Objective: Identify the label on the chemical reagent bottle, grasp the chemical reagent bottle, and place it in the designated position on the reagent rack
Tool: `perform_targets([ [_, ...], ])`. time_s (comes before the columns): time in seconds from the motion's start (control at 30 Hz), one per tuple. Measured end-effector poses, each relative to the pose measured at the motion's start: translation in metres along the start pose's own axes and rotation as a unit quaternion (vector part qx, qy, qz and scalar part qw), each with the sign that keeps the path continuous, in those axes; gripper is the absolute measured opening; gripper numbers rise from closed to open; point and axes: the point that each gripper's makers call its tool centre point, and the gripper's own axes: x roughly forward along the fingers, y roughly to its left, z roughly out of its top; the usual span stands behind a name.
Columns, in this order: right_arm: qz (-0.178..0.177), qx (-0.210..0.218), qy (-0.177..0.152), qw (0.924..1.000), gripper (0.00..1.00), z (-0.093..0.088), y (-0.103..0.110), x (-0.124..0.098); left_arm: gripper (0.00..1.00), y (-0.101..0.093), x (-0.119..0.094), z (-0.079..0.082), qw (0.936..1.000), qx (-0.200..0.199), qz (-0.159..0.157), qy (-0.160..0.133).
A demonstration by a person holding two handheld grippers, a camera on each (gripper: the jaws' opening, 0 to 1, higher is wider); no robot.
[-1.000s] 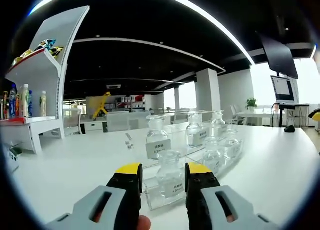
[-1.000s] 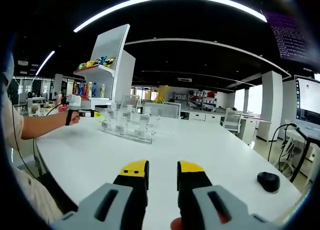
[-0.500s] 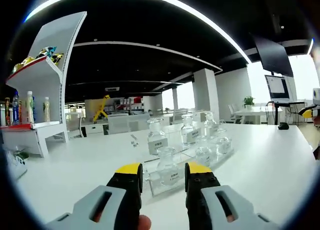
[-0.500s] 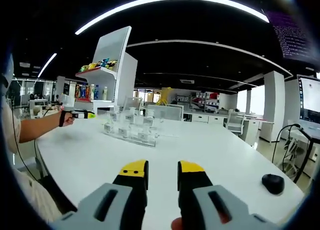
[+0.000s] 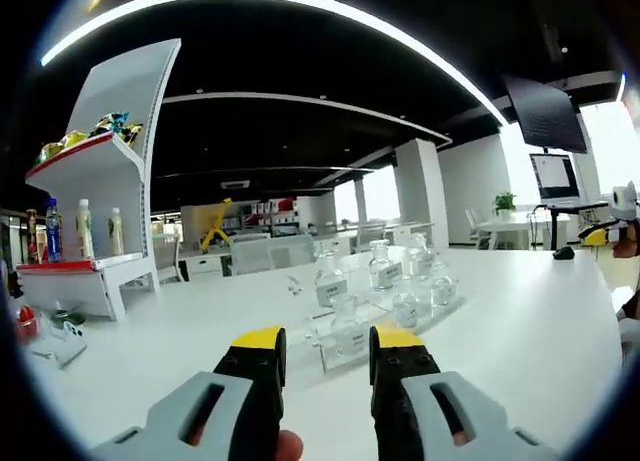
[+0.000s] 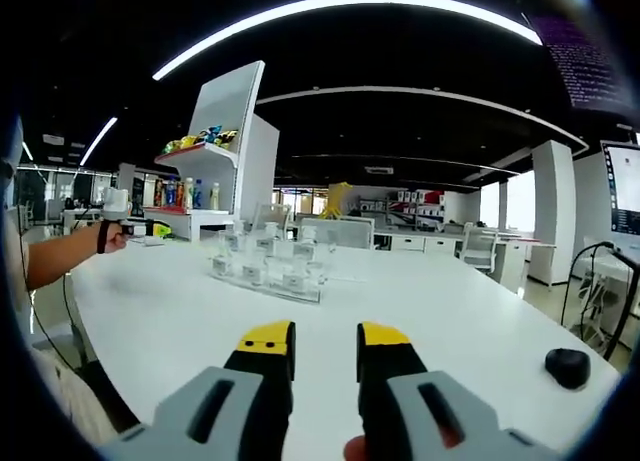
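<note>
A clear acrylic reagent rack (image 5: 372,311) stands on the white table (image 5: 520,321) and holds several small glass reagent bottles with white labels, such as a near one (image 5: 347,327) and a taller one (image 5: 330,279). My left gripper (image 5: 327,347) hangs open a short way in front of the rack, nothing between its yellow-tipped jaws. My right gripper (image 6: 325,347) is open too, low over the table and far from the rack (image 6: 268,272). In the right gripper view a hand holds the left gripper (image 6: 150,229) to the left of the rack. The labels are too small to read.
A white shelf unit (image 5: 105,211) with drink bottles and snack packs stands on the table's left end, also the shelf unit (image 6: 220,171). A black mouse (image 6: 570,367) lies at the right. Small items (image 5: 55,336) lie near the shelf. Office desks fill the background.
My left gripper has drawn back from the rack, which now looks smaller and farther off. In the right gripper view the hand with the left gripper has moved left, away from the rack.
</note>
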Motion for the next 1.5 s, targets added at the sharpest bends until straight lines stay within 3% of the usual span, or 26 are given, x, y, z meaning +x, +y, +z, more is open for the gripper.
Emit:
perform_targets([
  [0.33,0.0,-0.004,-0.003,1.0,0.25,0.001,-0.004,0.006,0.33,-0.01,-0.041,0.014,0.9997,0.006,0.01,-0.022],
  [0.47,-0.002,-0.007,-0.01,0.9999,0.25,0.005,-0.007,0.008,0.33,-0.008,-0.059,0.012,0.9988,0.027,0.033,-0.024],
  [0.67,0.002,-0.012,-0.014,0.9998,0.25,0.008,-0.006,0.012,0.33,-0.015,-0.079,0.013,0.9982,0.026,0.04,-0.036],
  [0.93,0.007,-0.005,-0.028,0.9996,0.25,0.019,0.001,0.016,0.33,-0.018,-0.11,0.012,0.9977,0.037,0.049,-0.029],
  [1.23,0.012,-0.005,-0.039,0.9991,0.25,0.029,0.009,0.015,0.33,-0.015,-0.134,0.016,0.9963,0.048,0.065,-0.031],
  [1.5,0.007,-0.011,-0.042,0.9991,0.25,0.033,0.005,0.006,0.33,-0.012,-0.14,0.016,0.9959,0.044,0.07,-0.035],
])
